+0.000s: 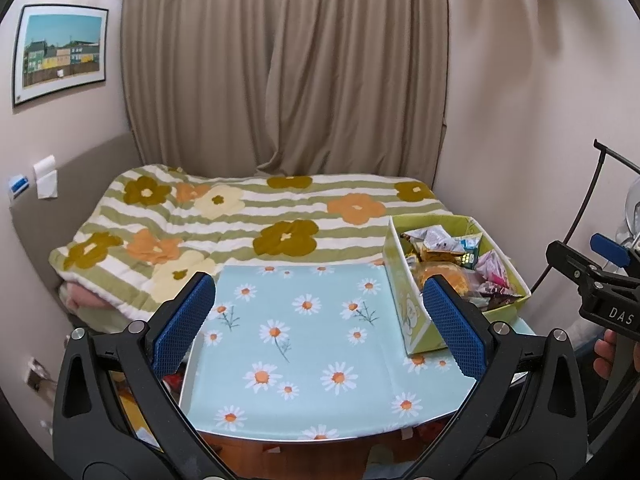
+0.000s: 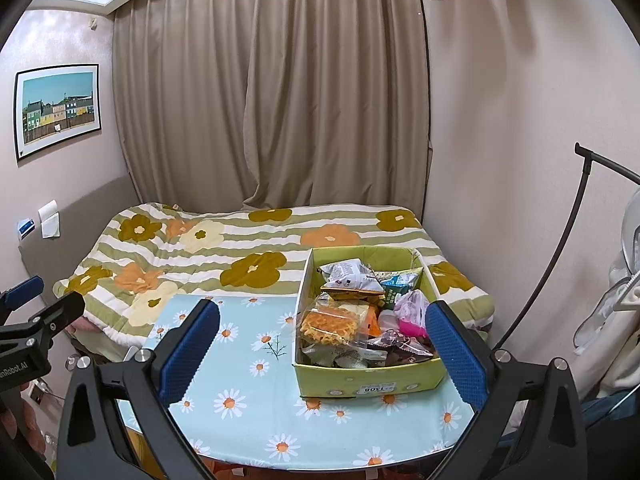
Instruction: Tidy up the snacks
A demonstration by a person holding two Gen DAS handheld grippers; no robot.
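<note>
Left gripper (image 1: pixel 318 328): raised over near left of daisy tablecloth (image 1: pixel 304 344), jaws wide apart, nothing held. Green snack box (image 2: pixel 360 384): right side of tablecloth, full of mixed snack packets (image 2: pixel 352 276), long axis near-to-far. Right gripper (image 2: pixel 322 354): jaws spread wide, empty, box straight ahead and slightly right, framed between fingers. Judgement: right hand nearer box, left well apart, box ahead-right of it.

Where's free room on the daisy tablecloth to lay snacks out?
Free: the daisy tablecloth left of the green box, back to the striped quilt, plus a narrow strip along the near edge. Crowded: the box, heaped with snack packets, fills the right side.
</note>
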